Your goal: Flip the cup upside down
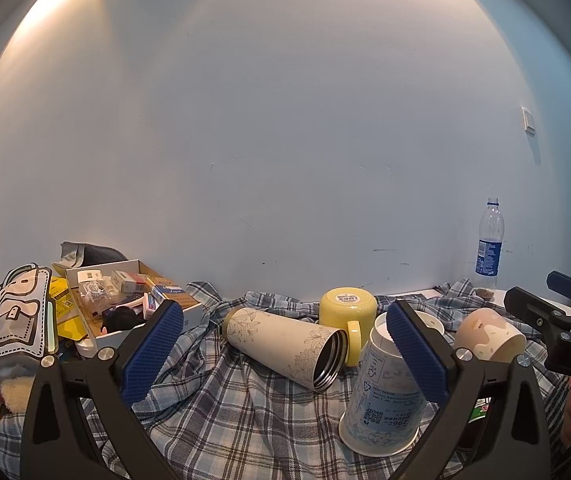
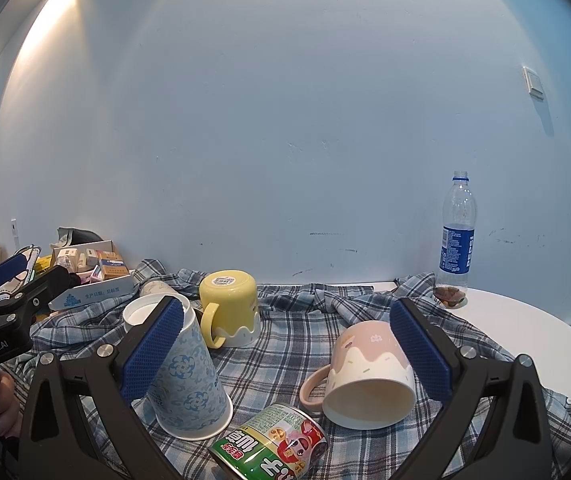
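Nearest the right-wrist camera, a green-labelled tin can [image 2: 271, 446] lies on its side on the blue-and-grey plaid cloth [image 2: 285, 344] that covers the white bench [image 2: 525, 328]. Just beyond it, the right gripper [image 2: 285, 356] is spread wide and grasps nothing; between its blue-padded fingers [image 2: 419, 346] a pink-and-cream ceramic mug [image 2: 365, 372] lies tipped on its side, mouth toward the camera, handle to the left. The left gripper [image 1: 285, 356] is likewise released and wide apart, and its right pad [image 1: 415, 352] sits just in front of a blue-patterned white paper cup [image 1: 383, 396] that stands upside down, leaning slightly. Beside that cup, a cream floral metal flask [image 1: 285, 346] lies on its side with its open mouth facing right. Behind these, a yellow plastic mug [image 2: 231, 306] stands inverted, base up. Farther left, an open cardboard box [image 1: 133, 300] holds small packets, and far right by the pale wall [image 2: 285, 120] stands a clear plastic bottle [image 2: 455, 236] with a blue label.
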Demonstrator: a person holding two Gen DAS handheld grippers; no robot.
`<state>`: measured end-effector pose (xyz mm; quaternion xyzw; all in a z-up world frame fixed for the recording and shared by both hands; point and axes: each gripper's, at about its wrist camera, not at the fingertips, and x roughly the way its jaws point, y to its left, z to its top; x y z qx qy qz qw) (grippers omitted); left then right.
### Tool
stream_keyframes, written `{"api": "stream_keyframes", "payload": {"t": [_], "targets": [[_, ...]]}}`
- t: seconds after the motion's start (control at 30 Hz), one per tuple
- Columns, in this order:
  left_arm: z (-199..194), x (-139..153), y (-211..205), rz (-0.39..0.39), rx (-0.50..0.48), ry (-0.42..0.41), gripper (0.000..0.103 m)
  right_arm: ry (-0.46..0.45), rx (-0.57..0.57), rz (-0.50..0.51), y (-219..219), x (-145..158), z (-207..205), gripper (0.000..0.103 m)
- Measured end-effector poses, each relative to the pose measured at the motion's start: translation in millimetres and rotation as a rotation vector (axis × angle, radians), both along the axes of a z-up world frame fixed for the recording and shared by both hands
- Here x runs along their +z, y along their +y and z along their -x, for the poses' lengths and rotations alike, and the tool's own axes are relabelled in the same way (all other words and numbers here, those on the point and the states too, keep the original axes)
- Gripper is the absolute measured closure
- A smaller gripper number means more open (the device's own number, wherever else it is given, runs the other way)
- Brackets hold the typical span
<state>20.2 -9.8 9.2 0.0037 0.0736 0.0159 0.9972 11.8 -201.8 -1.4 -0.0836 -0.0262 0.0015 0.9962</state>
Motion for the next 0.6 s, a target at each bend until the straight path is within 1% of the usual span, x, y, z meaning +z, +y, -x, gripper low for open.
{"api": "stream_keyframes", "payload": {"t": [0.6], "targets": [[-0.5, 0.4, 0.1, 0.0, 0.0, 0.002, 0.0, 0.001, 0.0, 0.0, -0.1, 0.2, -0.3, 0.0]]}}
